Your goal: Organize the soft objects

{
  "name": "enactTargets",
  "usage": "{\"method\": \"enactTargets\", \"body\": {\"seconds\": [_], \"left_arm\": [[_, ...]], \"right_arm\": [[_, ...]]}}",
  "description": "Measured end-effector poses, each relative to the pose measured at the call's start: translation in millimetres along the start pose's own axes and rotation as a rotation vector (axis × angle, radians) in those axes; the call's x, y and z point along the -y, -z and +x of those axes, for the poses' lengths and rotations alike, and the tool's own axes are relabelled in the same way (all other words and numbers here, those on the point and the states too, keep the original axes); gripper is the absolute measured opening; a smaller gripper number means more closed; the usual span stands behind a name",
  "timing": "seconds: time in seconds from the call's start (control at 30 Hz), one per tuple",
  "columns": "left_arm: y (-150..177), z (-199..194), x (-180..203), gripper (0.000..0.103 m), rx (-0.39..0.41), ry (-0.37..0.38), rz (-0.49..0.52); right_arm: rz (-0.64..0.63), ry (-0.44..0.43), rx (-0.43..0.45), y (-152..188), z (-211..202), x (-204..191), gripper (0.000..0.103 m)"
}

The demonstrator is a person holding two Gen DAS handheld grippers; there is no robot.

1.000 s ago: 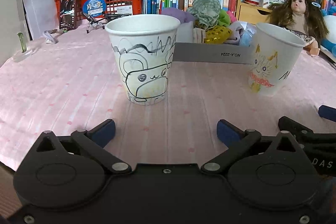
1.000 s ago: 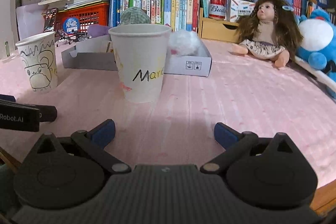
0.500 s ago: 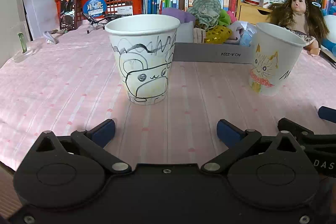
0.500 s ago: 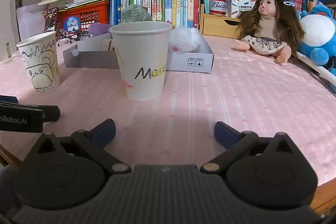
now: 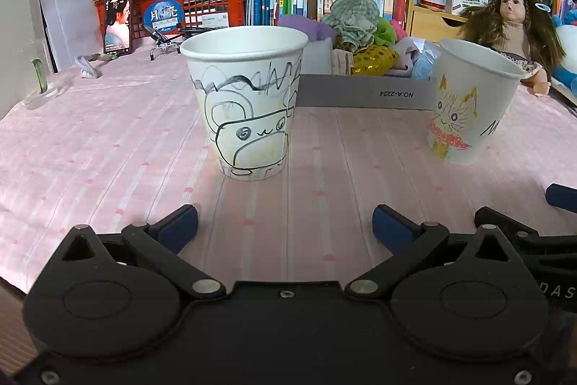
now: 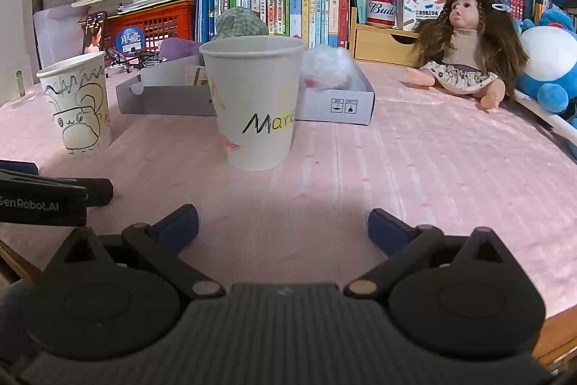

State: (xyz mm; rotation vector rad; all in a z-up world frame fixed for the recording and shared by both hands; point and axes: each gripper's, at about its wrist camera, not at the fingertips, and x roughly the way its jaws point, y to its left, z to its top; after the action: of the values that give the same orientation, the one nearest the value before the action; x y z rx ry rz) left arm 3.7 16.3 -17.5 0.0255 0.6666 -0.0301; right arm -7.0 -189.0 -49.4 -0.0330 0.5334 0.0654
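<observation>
In front of you is a desk [image 5: 108, 139] under a pink striped cloth. Two drawn-on paper cups, the bear cup [image 5: 245, 103] and the cat cup [image 5: 468, 103], stand upright and well apart. Behind them lies a grey box [image 6: 335, 103], and a doll [image 6: 468, 49] sits to the right.

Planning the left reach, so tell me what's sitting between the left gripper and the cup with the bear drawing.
Nothing: in the left wrist view only bare pink tablecloth lies between the open left gripper and the bear cup.
</observation>
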Motion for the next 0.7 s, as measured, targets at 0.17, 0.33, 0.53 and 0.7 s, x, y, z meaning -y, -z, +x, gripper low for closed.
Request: {"method": "enactTargets", "body": {"seconds": [0.17,0.33,0.53,0.7], "left_arm": [[0.2,0.0,-0.1,0.103,0.0,0.001,0.0],[-0.5,0.0,0.1,0.103,-0.002,-0.003,-0.002],[-1.0,0.5,0.0,0.103,-0.002,-0.003,-0.002],[-0.2,0.2,0.5,0.103,-0.002,-0.004,-0.002]], "right_arm": [[0.0,0.0,0.0,0.4,-0.3,-0.4,0.103],[0.0,0.0,0.0,0.1,-0.1,-0.3,0.103],[0.0,0.0,-0.001,0.2,0.1,-0.4,0.103],[0.0,0.0,-0.001,0.0,0.3,-0.6,0.103]]}}
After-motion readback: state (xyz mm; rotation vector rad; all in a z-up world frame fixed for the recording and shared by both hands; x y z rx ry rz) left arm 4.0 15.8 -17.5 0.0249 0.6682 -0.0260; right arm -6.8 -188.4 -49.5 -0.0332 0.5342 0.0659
